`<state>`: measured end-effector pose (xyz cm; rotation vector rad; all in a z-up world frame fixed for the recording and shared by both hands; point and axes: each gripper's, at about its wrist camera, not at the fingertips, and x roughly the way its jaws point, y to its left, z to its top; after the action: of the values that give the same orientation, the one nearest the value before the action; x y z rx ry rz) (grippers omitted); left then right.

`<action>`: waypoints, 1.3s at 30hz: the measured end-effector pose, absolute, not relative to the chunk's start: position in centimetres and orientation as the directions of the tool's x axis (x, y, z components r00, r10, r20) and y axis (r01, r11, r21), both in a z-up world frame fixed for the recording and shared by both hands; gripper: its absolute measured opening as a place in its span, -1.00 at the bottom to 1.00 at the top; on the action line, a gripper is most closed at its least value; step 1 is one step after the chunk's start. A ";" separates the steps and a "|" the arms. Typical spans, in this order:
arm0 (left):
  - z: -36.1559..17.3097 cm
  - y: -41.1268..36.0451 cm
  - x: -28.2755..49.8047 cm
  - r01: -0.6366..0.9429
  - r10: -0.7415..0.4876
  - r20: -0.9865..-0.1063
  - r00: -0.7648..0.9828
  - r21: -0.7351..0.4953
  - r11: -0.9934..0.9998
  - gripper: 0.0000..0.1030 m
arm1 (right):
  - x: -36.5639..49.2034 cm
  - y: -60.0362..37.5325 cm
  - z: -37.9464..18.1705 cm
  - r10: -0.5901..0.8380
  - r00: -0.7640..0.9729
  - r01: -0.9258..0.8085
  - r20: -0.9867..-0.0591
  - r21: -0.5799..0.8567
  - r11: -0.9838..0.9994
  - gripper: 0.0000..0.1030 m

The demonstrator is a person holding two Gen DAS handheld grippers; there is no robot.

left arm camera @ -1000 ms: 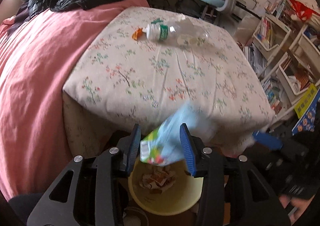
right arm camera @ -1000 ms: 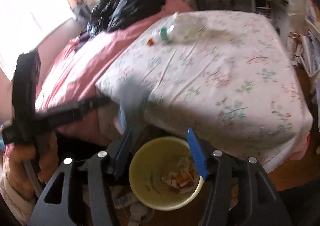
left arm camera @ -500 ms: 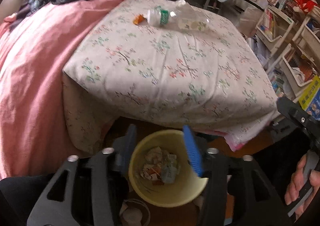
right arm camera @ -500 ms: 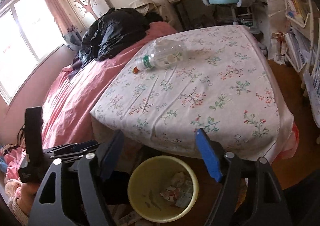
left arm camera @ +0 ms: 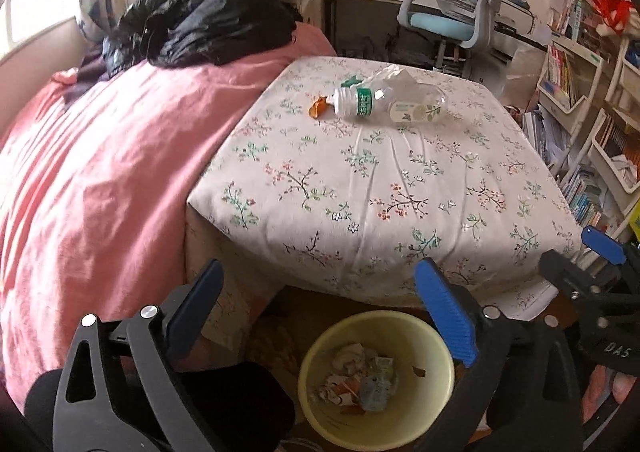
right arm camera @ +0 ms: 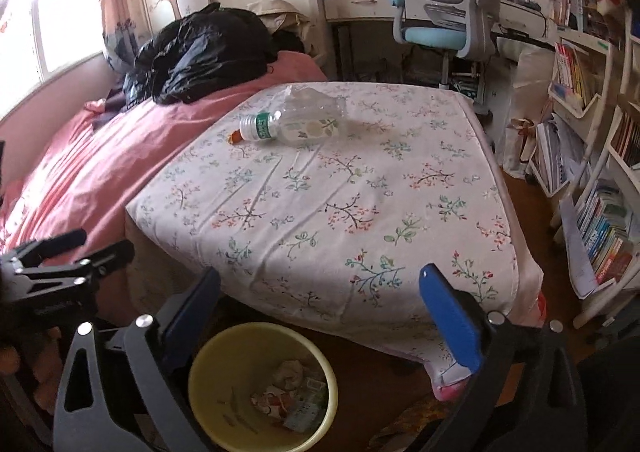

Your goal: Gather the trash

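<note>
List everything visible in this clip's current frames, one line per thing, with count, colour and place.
bottle: 1, clear with green label, lying on the floral sheet
orange scrap: 1, orange, at the bottle's cap end
green scrap: 1, green, behind the bottle's neck
clear wrapper: 1, crumpled behind the bottle
bin: 1, yellow, on the floor at the bed's near corner, crumpled trash inside
floral sheet: 1, white, on the bed
pink blanket: 1, beside the sheet
black bag: 1, on the blanket's far end
chair: 1, grey and blue, at the desk
bookshelves: white, at the picture's right
left gripper: jaws opening, nothing between
right gripper: jaws opening, nothing between
</note>
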<state>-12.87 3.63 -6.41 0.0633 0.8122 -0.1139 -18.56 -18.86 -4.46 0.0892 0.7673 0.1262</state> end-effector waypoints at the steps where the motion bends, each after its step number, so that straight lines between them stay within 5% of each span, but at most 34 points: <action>1: -6.2 3.5 -13.0 0.130 -0.072 -0.720 0.690 0.025 0.991 0.83 | -18.4 -18.8 -4.6 0.142 0.709 -0.079 -0.690 0.123 0.989 0.85; 39: -6.0 3.2 -13.2 0.111 -0.015 -0.703 0.711 0.091 0.990 0.86 | -18.0 -17.9 -5.3 0.103 0.693 -0.068 -0.714 0.078 0.995 0.86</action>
<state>-13.16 3.18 -6.00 0.1302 0.7772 -0.0698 -18.04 -17.87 -5.25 0.0471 0.7996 0.0954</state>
